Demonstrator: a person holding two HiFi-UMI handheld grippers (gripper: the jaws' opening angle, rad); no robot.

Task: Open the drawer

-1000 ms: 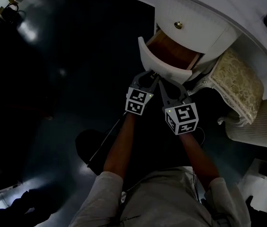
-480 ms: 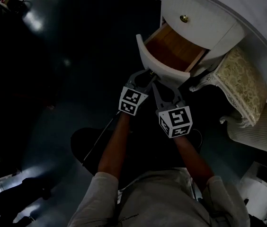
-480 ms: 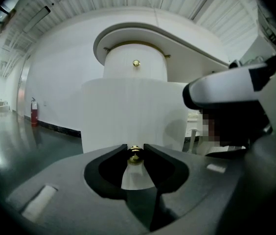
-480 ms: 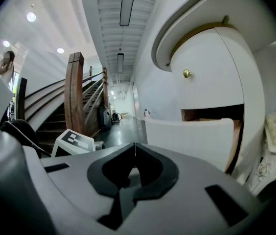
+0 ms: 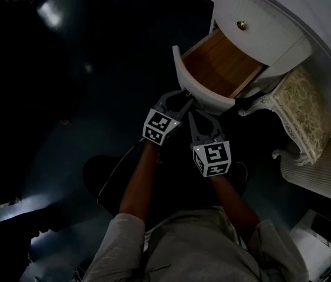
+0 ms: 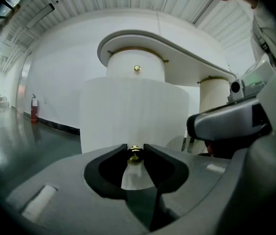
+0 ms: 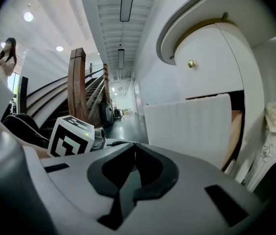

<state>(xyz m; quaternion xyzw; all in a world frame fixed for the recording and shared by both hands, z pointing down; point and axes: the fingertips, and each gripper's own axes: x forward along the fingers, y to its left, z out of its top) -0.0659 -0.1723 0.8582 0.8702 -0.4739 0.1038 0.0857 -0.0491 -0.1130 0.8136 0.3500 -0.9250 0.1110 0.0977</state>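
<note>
The left tool (image 6: 135, 149) pinches the small brass knob (image 6: 134, 154) of the drawer (image 5: 221, 63), which stands pulled out just ahead. The right tool (image 7: 134, 148), jaws together and empty, hangs just beside it.

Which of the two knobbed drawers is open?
The lower drawer: it's pulled out, wooden inside showing, with the left gripper shut on its brass knob. The upper drawer sits flush, its own knob free.

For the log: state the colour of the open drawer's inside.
Orange-brown wood inside the drawer, clearest in the head view.
</note>
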